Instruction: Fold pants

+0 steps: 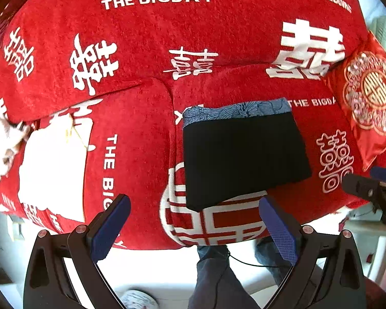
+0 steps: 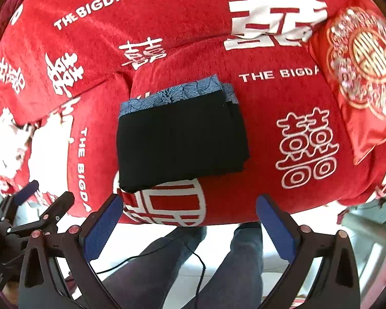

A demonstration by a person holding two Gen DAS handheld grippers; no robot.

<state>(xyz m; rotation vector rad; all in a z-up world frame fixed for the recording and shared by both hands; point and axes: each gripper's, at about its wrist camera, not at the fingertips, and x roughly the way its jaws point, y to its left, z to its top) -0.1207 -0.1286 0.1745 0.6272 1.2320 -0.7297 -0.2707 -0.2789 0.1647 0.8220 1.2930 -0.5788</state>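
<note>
Left wrist view: folded black pants (image 1: 244,157) with a blue patterned waistband lie flat on a red sofa (image 1: 141,51) printed with white lettering, just ahead of the left tool (image 1: 194,206), its jaws spread wide and empty. Right wrist view: the right tool (image 2: 189,206), equally wide and empty, sits just short of the pants' near edge.
</note>
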